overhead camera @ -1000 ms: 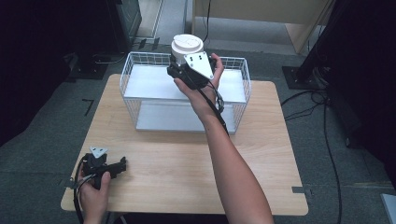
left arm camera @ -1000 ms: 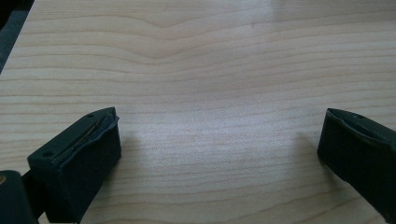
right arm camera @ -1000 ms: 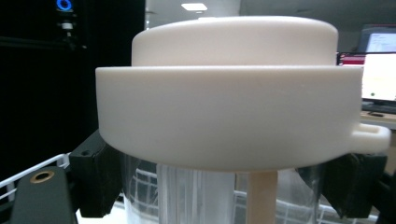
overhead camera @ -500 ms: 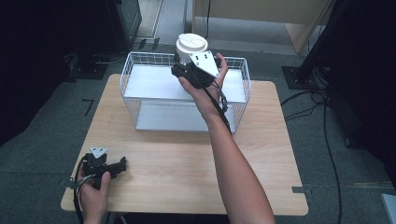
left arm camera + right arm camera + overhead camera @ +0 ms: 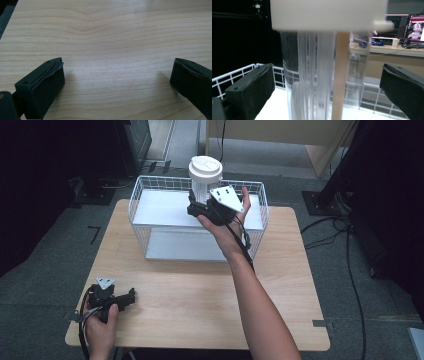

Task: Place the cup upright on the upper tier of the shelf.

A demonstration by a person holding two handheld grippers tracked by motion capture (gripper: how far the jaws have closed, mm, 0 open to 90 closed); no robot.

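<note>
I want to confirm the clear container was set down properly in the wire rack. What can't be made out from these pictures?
- Clear container base: cut off by the bottom edge in the right gripper view; in the high view the right gripper and hand hide it.
- Its contents: blurred at close range.
- Left gripper: small in the high view; the left gripper view shows jaws apart over bare table.

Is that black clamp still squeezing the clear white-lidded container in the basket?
No: the right gripper's jaws stand apart from the container, gaps on both sides.

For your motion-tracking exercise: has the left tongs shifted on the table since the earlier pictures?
No. The left tongs lies in the same spot near the table's front left corner, jaws open on bare wood.
</note>
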